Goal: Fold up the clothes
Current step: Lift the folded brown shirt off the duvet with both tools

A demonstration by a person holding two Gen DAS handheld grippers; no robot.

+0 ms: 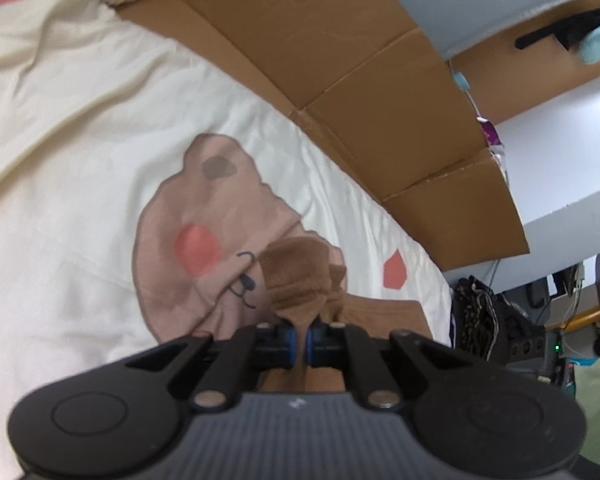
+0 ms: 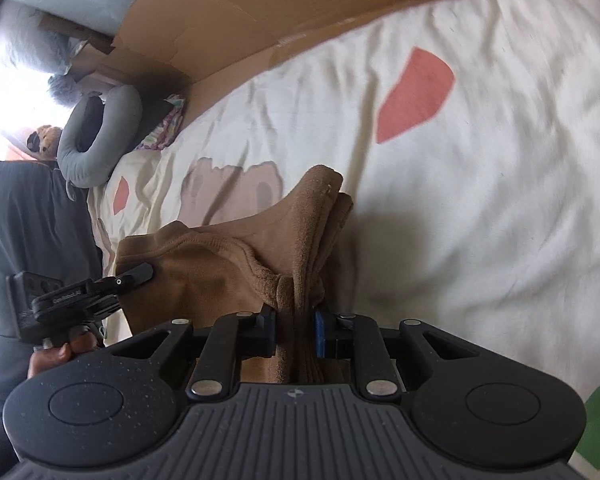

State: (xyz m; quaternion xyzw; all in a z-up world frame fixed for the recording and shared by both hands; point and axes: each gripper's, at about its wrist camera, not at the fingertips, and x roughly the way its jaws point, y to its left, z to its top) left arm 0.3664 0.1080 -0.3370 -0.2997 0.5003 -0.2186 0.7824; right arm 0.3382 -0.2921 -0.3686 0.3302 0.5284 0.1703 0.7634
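Observation:
A brown knit garment (image 2: 220, 272) is held up over a cream bedspread (image 2: 480, 208) printed with a bear and red patches. My right gripper (image 2: 296, 330) is shut on a bunched fold of the garment. My left gripper (image 1: 300, 338) is shut on another bunched edge of the same garment (image 1: 300, 280). The left gripper also shows in the right wrist view (image 2: 140, 272), at the garment's left end, held by a hand. The garment hangs between the two grippers; its lower part is hidden behind them.
Flattened cardboard (image 1: 340, 80) lines the far edge of the bed. A grey neck pillow (image 2: 100, 136) and a patterned cloth (image 2: 160, 128) lie at the bed's head. A person in dark clothes (image 2: 28, 240) stands at the left. Cluttered equipment (image 1: 520, 320) sits beyond the bed's foot.

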